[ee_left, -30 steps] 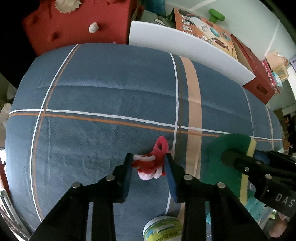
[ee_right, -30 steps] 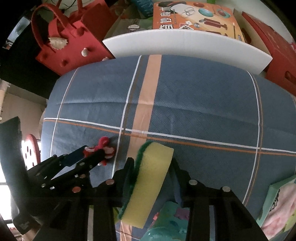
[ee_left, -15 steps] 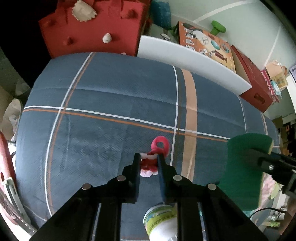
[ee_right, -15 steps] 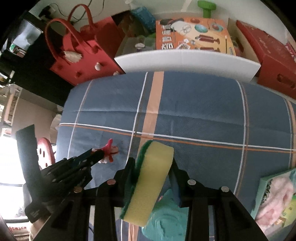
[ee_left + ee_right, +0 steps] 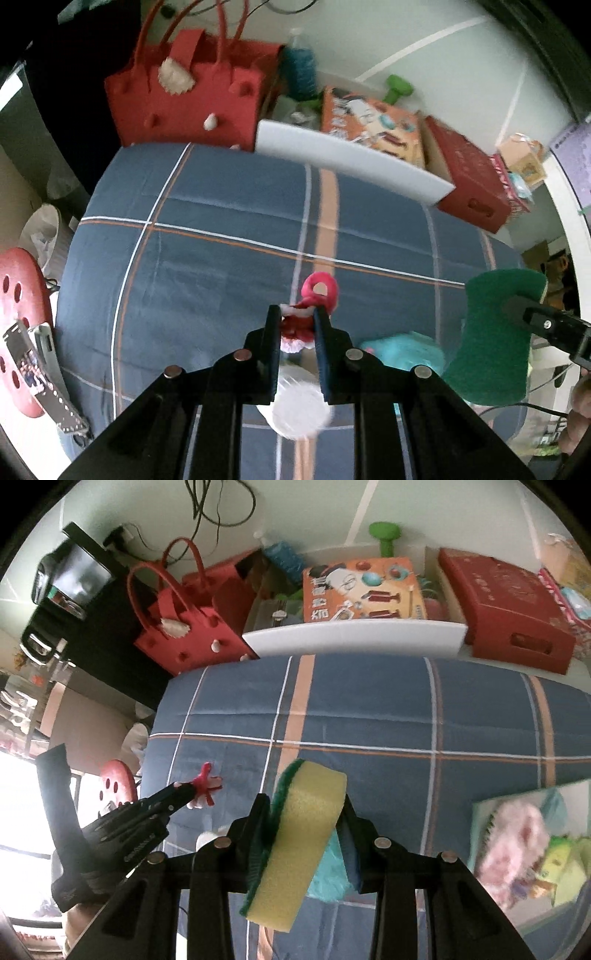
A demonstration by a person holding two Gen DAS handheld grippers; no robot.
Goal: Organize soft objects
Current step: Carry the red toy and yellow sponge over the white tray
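My left gripper [image 5: 297, 317] is shut on a small red and white fuzzy toy [image 5: 317, 295], whose red loop sticks out past the fingertips, held above the blue plaid cloth [image 5: 221, 266]. In the right wrist view the same toy [image 5: 205, 781] shows at the tip of the left gripper [image 5: 184, 788]. My right gripper [image 5: 304, 805] is shut on a yellow sponge with a green scrub side [image 5: 303, 830], also lifted off the cloth. From the left wrist view the sponge's green face [image 5: 495, 332] shows at the right.
A red felt handbag [image 5: 184, 627], a white foam board [image 5: 351, 637], an orange picture box [image 5: 362, 590] and a red box [image 5: 509, 609] line the far edge. A teal soft thing [image 5: 406, 350] and a white jar [image 5: 295, 406] lie below. A tray of plush items [image 5: 524, 845] sits at the right.
The left jaws closed on the red toy. Both grippers rose off the cloth with their objects, so the cloth looks smaller and more of the far clutter shows.
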